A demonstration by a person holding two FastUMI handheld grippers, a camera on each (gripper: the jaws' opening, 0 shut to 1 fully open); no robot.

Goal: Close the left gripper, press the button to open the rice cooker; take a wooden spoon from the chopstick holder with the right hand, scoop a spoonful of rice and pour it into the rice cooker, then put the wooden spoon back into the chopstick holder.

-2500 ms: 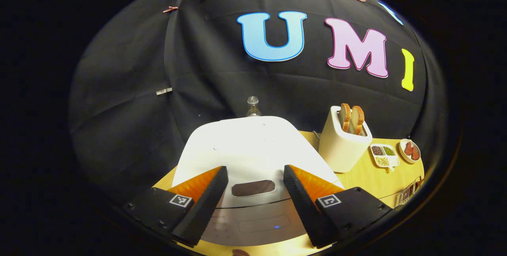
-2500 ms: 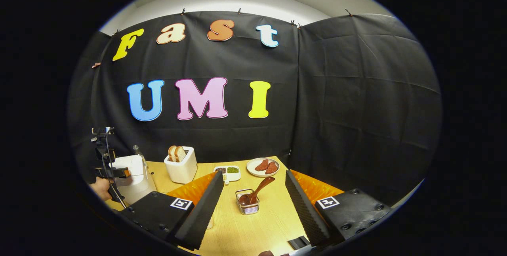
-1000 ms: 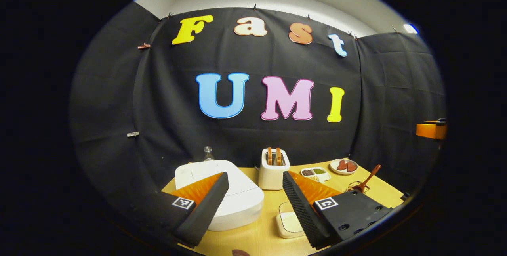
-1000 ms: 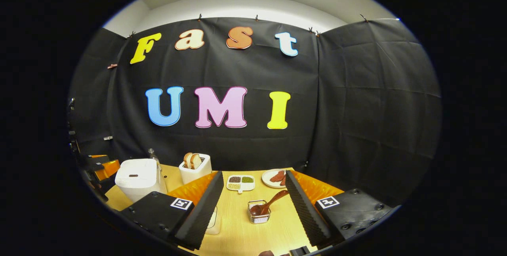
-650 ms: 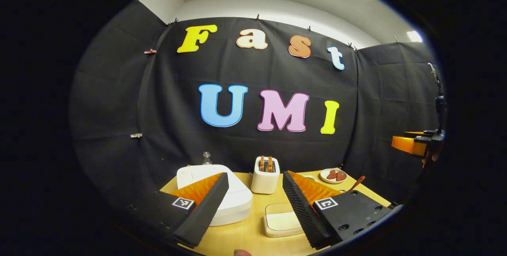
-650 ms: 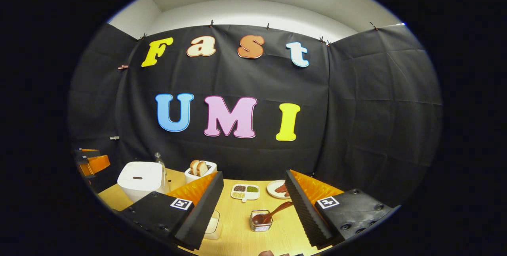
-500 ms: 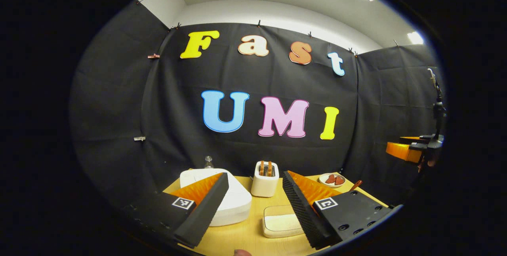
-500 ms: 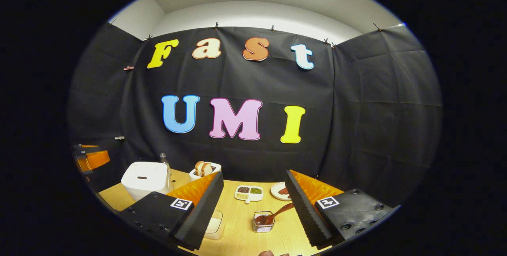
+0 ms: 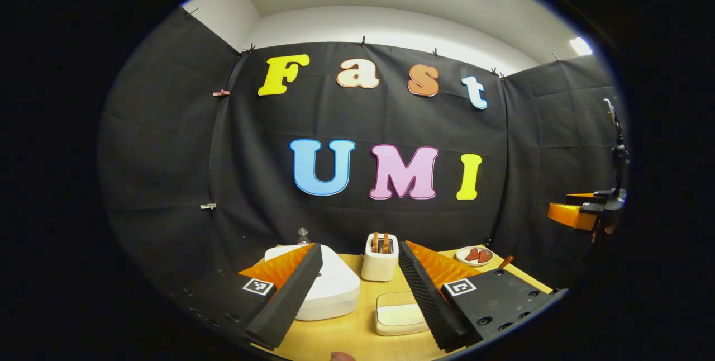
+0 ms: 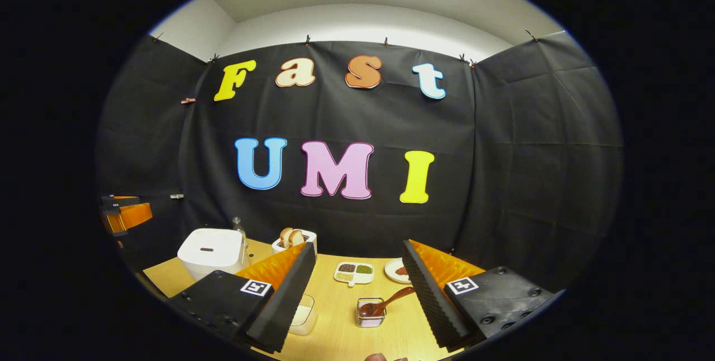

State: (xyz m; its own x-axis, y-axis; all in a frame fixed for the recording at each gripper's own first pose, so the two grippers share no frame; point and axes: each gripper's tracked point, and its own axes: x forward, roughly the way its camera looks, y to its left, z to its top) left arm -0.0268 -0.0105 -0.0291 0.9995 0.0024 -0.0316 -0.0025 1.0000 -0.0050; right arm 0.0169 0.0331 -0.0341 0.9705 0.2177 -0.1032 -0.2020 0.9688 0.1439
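No readable text, label or number shows on the rice cooker (image 10: 211, 252) or other things

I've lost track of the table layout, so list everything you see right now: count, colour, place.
Rice cooker: one, white, lid down, left end of table.
Bottle: one, clear, behind the cooker.
Toaster: one, cream, two bread slices in it, back middle.
Divided dish: one, white, dark, green and pale fillings, middle.
Plate: one, white, reddish pieces on it, back right.
Wire holder: one, metal, near middle.
Wooden spoon: one, brown, leaning in the holder.
Rice box: one, white, near edge.
Table: one, light wood.
Left gripper: open, holding nothing.
Right gripper: open, holding nothing.
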